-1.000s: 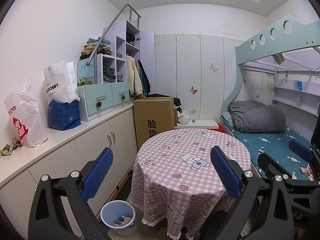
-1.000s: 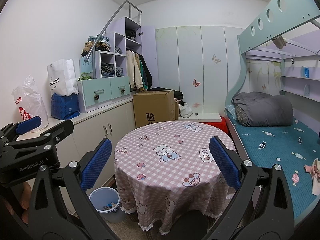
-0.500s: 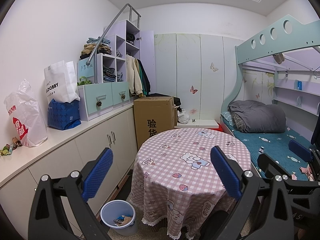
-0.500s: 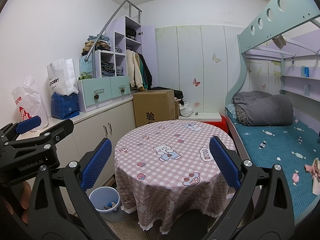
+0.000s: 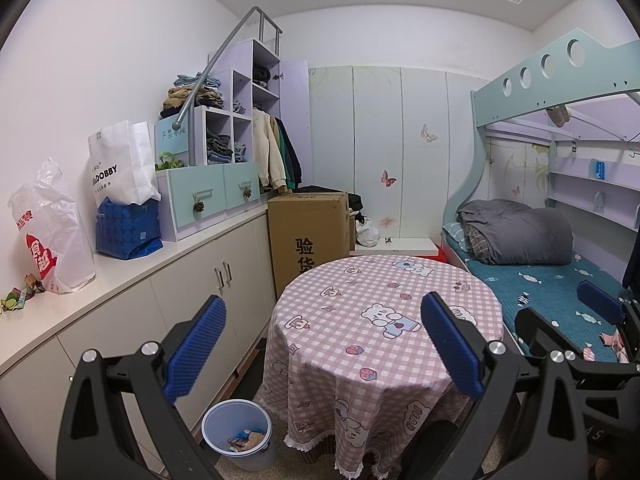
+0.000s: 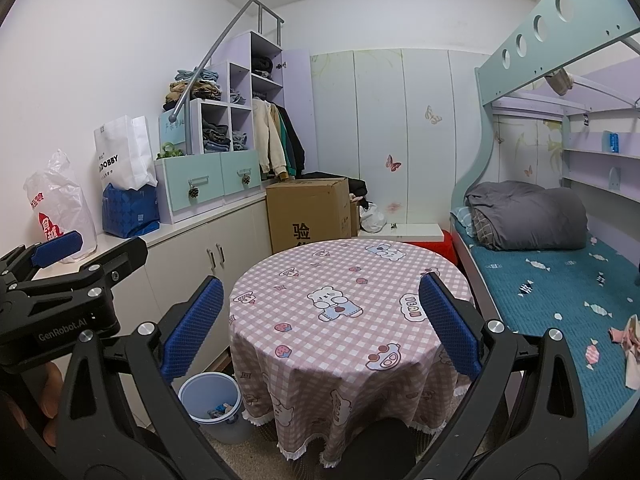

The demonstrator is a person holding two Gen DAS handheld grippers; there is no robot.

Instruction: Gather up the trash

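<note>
A pale blue bin (image 5: 239, 432) stands on the floor between the round table and the cabinets, with wrappers and scraps inside; the right wrist view has the bin (image 6: 211, 398) at lower left. Small crumpled wrappers (image 5: 18, 300) lie on the white counter at far left. A pink crumpled piece (image 6: 630, 340) rests on the teal bed cover. My left gripper (image 5: 322, 344) hangs open over the table's near edge, holding nothing. My right gripper (image 6: 320, 326) is open and empty too, just right of the left one.
The round table (image 6: 344, 280) has a pink checked cloth. White cabinets (image 5: 192, 280) run along the left wall with bags (image 5: 52, 236) on the counter. A cardboard box (image 5: 308, 232) stands behind the table, and a bunk bed (image 6: 560, 272) fills the right side. A hand (image 6: 50, 404) grips the left tool.
</note>
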